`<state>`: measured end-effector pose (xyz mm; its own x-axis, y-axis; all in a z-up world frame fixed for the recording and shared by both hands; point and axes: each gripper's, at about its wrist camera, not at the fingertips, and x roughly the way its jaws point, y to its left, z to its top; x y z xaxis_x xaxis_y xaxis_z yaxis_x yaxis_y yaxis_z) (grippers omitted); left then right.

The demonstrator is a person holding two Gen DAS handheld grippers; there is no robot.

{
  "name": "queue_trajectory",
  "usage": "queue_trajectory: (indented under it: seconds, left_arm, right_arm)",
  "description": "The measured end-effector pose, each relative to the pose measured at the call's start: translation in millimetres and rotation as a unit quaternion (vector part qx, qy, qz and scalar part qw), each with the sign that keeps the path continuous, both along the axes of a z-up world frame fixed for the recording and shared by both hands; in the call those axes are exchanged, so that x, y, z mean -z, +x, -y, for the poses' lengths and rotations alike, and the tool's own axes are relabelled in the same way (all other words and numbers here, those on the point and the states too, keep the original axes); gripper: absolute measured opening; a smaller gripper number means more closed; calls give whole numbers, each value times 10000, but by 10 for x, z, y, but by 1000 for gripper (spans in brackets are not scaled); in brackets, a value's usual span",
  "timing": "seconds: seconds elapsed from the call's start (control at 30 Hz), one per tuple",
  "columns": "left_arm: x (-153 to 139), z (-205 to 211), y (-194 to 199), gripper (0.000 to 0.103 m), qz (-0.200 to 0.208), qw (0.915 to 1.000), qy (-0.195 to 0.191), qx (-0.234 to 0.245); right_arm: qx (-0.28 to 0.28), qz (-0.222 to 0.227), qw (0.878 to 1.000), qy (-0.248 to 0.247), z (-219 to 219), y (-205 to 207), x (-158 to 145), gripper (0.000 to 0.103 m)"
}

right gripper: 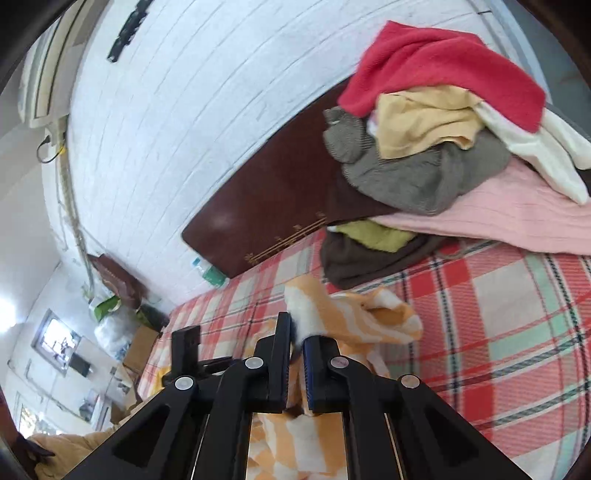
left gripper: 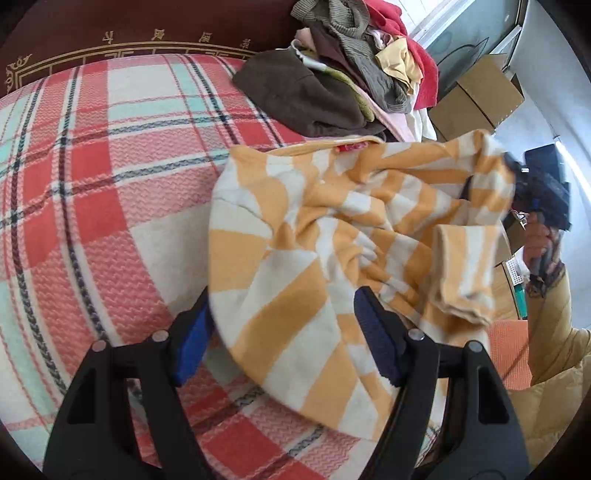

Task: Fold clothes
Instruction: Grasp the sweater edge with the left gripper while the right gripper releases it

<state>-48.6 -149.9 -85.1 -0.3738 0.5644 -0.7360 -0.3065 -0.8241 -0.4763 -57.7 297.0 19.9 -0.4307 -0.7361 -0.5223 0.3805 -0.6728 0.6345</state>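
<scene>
Striped garment held over the bed (left gripper: 92,155).
Right hand-held gripper (right gripper: 297,339) pinches the orange-and-white garment (left gripper: 332,229) at one edge; left hand-held gripper (left gripper: 284,332) is spread, cloth draping between its fingers.

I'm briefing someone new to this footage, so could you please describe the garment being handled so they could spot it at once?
Start at the bed with the red, white and mint plaid blanket. A heap of plain-coloured clothes sits by the dark headboard; in front of it lies the orange-and-white striped top, gripped by the right gripper. It is the only striped garment.
</scene>
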Motion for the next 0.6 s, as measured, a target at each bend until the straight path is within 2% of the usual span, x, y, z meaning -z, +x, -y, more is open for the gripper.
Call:
queue_trajectory:
  seconds: [0.03, 0.07, 0.1, 0.13, 0.17, 0.2, 0.27, 0.3, 0.33, 0.37, 0.4, 0.43, 0.47, 0.53, 0.6]
  left_arm:
    - [-3, -40, -15, 64, 3, 10000, -73, 19]
    - [-6, -80, -31, 49, 6, 9999, -146, 38]
    - [-1, -121, -51, 41, 23, 9996, -291, 36]
    - [3, -158, -66, 26, 31, 9991, -412, 40]
    - [-2, -179, -70, 20, 13, 9988, -494, 20]
    - [-11, -194, -70, 20, -14, 9984, -569, -10]
    - [-31, -168, -54, 20, -6, 9986, -532, -55]
    - [-36, -164, -39, 22, 6, 9983, -576, -68]
    - [-37, -164, -25, 38, 20, 9978, -651, -82]
    - [-29, -164, -8, 66, 46, 9972, -742, -95]
    - [-21, -165, 19, 75, 27, 9966, -816, -113]
    - [-14, -166, 48, 80, -10, 9960, -880, -131]
    - [-6, -188, 69, 80, -23, 9960, -885, -92]
    - [12, -250, 92, 83, -22, 9961, -878, -6]
    - [28, -318, 99, 92, -31, 9956, -934, 20]
  right_arm:
    - [133, 101, 9997, 183, -99, -76, 91, 7]
    - [245, 206, 9984, 464, -165, -152, 204, 7]
    - [367, 341, 9952, 841, -208, -220, 313, 9]
    - [489, 475, 9902, 1218, -252, -289, 422, 10]
    - [606, 627, 9839, 1559, -283, -342, 531, 13]
    - [705, 769, 9778, 1819, -293, -360, 620, 23]
    - [797, 690, 9739, 2008, -291, -282, 619, 28]
    - [830, 595, 9733, 2058, -288, -228, 592, 35]
    - [891, 477, 9730, 2075, -288, -162, 544, 44]
    - [974, 322, 9735, 2043, -322, -79, 469, 46]
    - [1042, 156, 9738, 2018, -371, 4, 390, 47]
    - [1112, -14, 9732, 2014, -394, 81, 312, 48]
    - [1158, -176, 9735, 1966, -414, 164, 232, 50]
    - [1072, -340, 9794, 1677, -424, 206, 173, 73]
    - [923, -357, 9809, 1675, -378, 158, 198, 75]
